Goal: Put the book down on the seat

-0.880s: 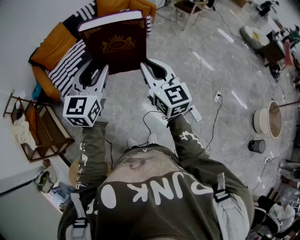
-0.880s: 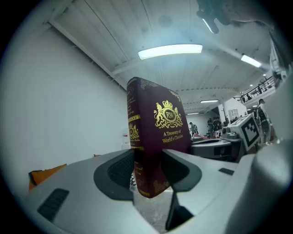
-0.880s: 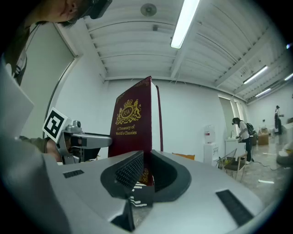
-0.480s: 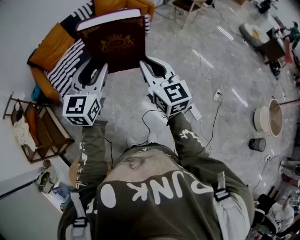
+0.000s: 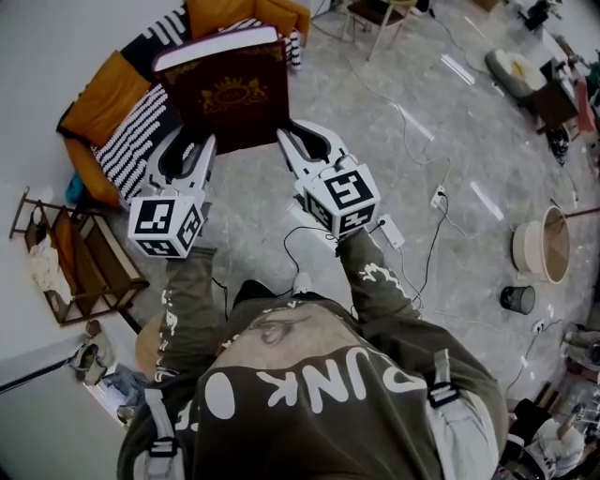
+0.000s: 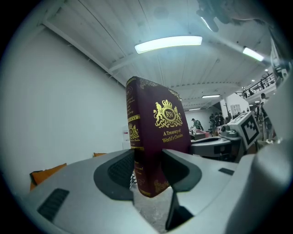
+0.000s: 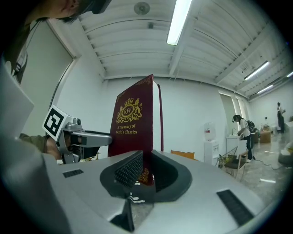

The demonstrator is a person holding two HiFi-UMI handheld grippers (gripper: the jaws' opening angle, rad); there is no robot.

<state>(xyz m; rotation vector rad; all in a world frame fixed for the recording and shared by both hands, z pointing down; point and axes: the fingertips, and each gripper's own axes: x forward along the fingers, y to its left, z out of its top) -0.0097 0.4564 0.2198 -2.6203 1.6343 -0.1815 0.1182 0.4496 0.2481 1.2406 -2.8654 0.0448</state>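
A thick maroon book [image 5: 230, 94] with a gold crest stands upright in the air, held by its two lower corners. My left gripper [image 5: 190, 155] is shut on the spine-side corner, and in the left gripper view the book [image 6: 158, 137] rises between that gripper's [image 6: 149, 167] wide-set jaws. My right gripper [image 5: 298, 150] is shut on the other corner; in the right gripper view the book [image 7: 135, 123] fills the narrow gap of this gripper [image 7: 144, 171]. Beyond and below the book lies the seat [image 5: 103, 94], orange cushions with a black-and-white striped blanket [image 5: 131, 136].
A wooden rack [image 5: 80, 262] stands at the left by the wall. Cables [image 5: 412, 141] and a power strip [image 5: 436, 195] lie on the grey floor to the right. Further right are a round basin [image 5: 544, 246] and a dark cup [image 5: 514, 298]. A chair [image 5: 380, 19] stands at the top.
Both grippers keep their hold on the book, which has barely shifted in view. The person's feet below have moved a little.
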